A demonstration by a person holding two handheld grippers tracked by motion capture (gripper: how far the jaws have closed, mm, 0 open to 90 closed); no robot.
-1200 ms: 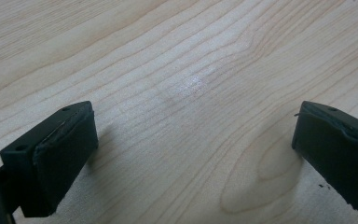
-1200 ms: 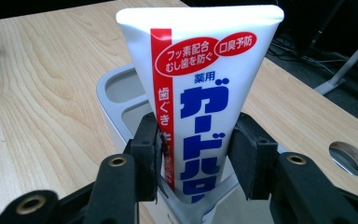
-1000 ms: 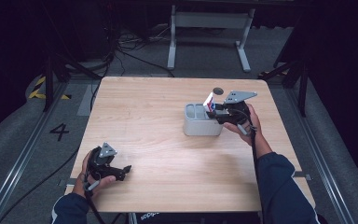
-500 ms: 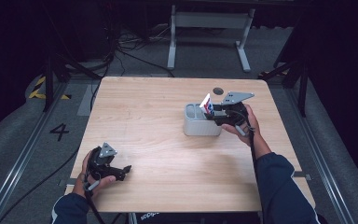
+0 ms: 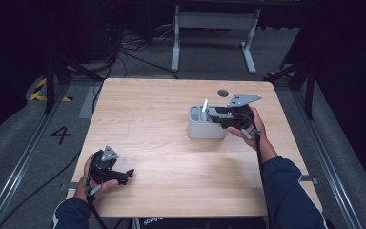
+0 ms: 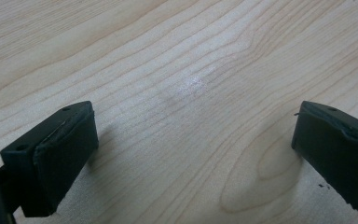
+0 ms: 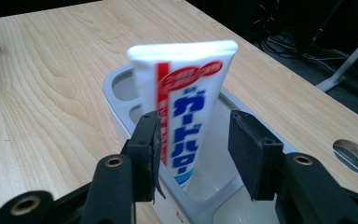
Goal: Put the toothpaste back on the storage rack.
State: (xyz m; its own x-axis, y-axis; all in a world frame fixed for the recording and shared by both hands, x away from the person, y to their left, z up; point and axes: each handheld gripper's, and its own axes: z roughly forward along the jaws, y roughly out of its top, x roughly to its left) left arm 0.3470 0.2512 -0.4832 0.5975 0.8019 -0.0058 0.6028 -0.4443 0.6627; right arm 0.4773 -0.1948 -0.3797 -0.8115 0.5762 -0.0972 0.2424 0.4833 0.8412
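Observation:
A white toothpaste tube (image 7: 186, 107) with red and blue print stands upright in a grey plastic holder (image 7: 121, 88) right of the table's middle. My right gripper (image 7: 196, 140) is around the tube at mid-height. Its left pad lies at the tube's edge and a gap shows at the right pad, so the jaws are open. In the high view the tube (image 5: 205, 106) pokes out of the holder (image 5: 205, 130), with the right gripper (image 5: 214, 114) at the holder's right end. My left gripper (image 5: 126, 174) rests near the front left edge, and its jaws (image 6: 191, 154) are open over bare wood.
A round cable hole (image 5: 223, 92) sits in the wooden tabletop (image 5: 162, 143) just behind the holder. A white metal frame (image 5: 214, 28) and cables lie on the floor beyond the far edge. The holder has smaller compartments (image 7: 142, 112) at its far end.
The tube has gone from tilted above the holder to lower and upright inside it. The right gripper has barely moved and the left hand has not moved.

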